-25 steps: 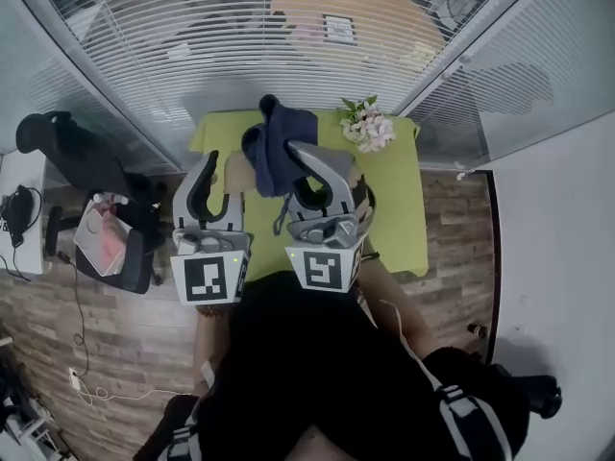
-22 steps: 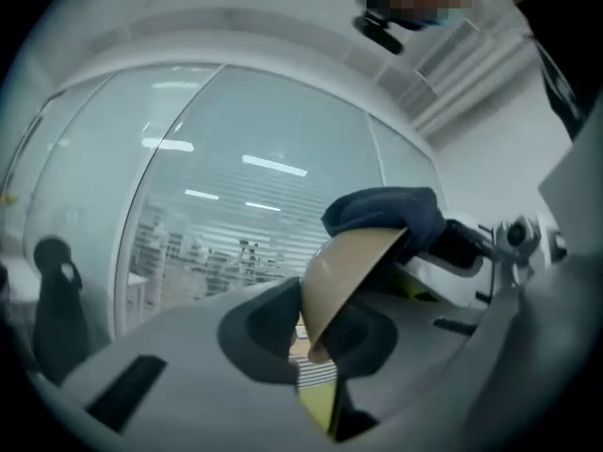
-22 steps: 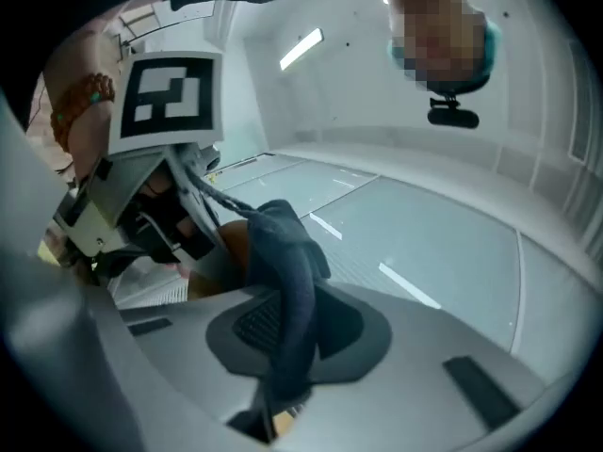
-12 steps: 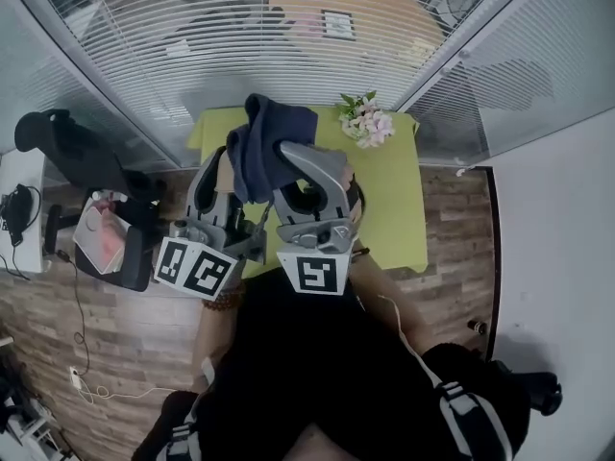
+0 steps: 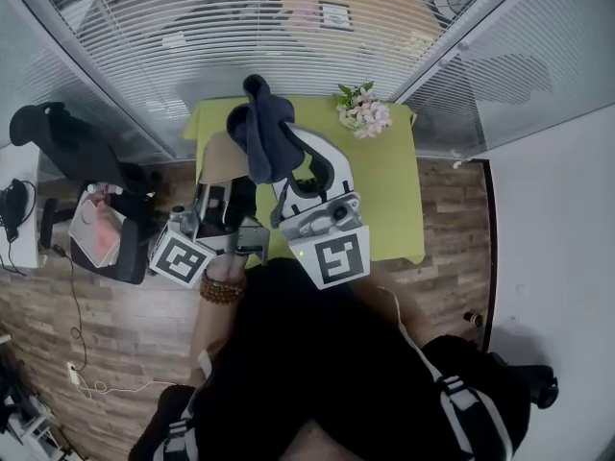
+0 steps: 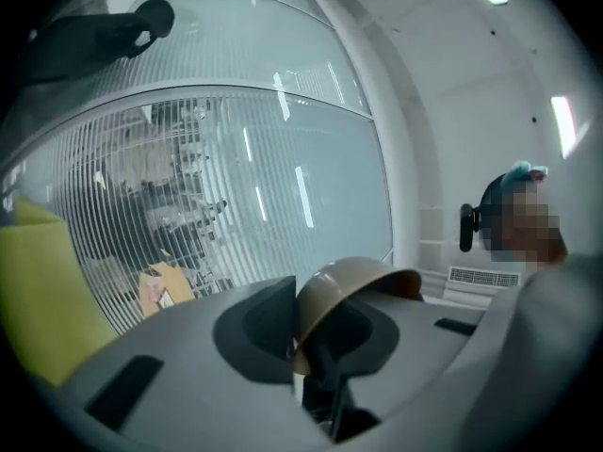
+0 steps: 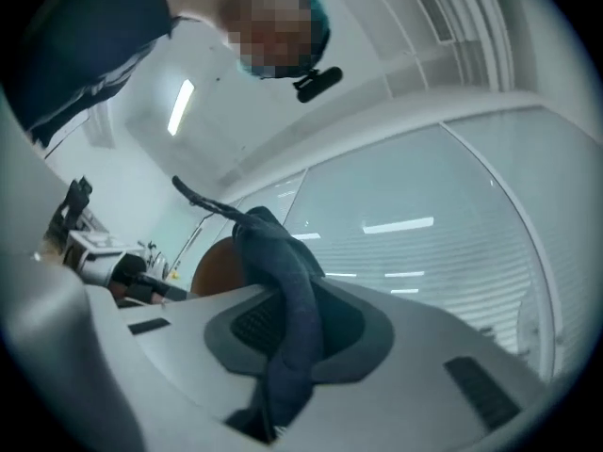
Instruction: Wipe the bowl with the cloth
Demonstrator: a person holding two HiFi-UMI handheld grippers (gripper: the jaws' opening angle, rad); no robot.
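A tan bowl is held tilted above the green table, its rim pinched between the jaws of my left gripper. In the left gripper view the bowl stands edge-up in the left gripper; the jaws are opening slightly with the rim still between them. My right gripper is shut on a dark blue cloth, which bunches right beside the bowl. In the right gripper view the cloth hangs through the right gripper, and the bowl shows behind it.
A small bunch of flowers lies at the table's far right corner. A black chair and a pink-lidded box stand to the left. Glass walls with blinds enclose the far side.
My left gripper has closed on the bowl's rim and lifted it off the table. The right gripper has swung the cloth leftward, up against the bowl.
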